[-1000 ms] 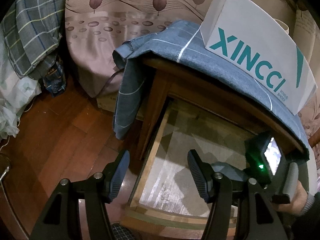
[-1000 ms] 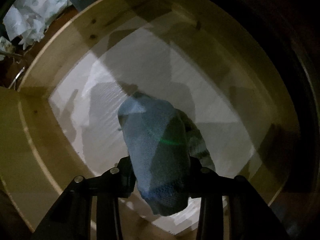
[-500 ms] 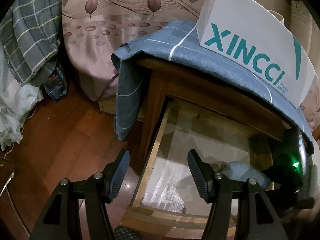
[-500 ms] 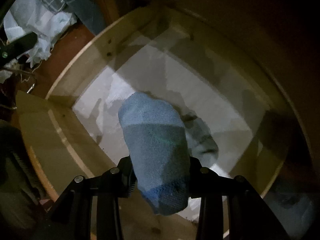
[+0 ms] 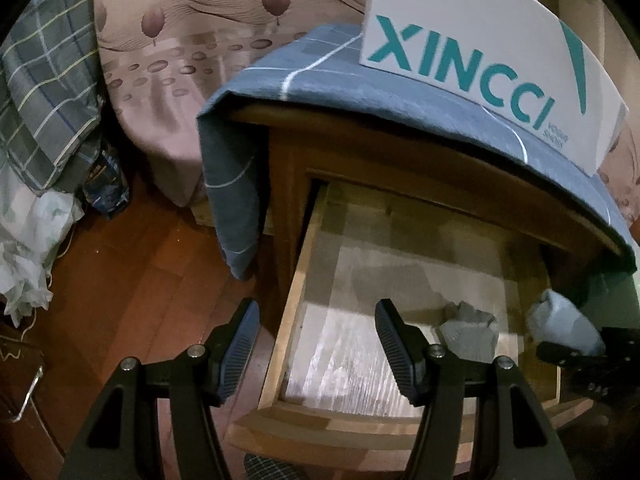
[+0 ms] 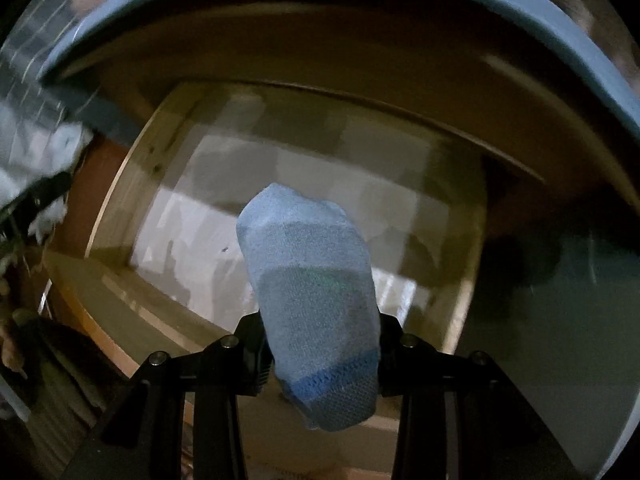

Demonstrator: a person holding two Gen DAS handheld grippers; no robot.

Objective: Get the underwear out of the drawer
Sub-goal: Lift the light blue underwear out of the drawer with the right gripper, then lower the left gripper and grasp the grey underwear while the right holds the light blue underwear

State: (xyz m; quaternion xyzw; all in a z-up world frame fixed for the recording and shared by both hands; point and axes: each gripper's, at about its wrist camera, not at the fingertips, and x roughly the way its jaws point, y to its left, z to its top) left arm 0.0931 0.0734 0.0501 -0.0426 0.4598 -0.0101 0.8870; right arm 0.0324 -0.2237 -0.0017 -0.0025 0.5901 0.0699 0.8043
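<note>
The blue garment, a folded knit piece with a darker band near its lower edge, is pinched between the two fingers of the right hand-held gripper and hangs in the air above the open drawer, touching neither its floor nor its walls. In the left wrist view the same garment appears at the far right, level with the drawer's right wall and just under the overhanging cloth, held by the right hand-held gripper. A second, grey garment lies on the pale liner in the drawer's near right corner, apart from the lifted piece; whether it is also underwear cannot be told. The left hand-held gripper is spread wide and holds nothing, poised over the drawer's left wall, one finger over the floor and the other over the liner. The drawer stands pulled well out of the wooden cabinet, whose top is draped with the blue cloth and carries a white box. Judged from this, opening and grasping are done and the lift is nearly complete; what is left is to carry the blue garment clear of the drawer front and, if the grey piece belongs to the task, to fetch it too.
</note>
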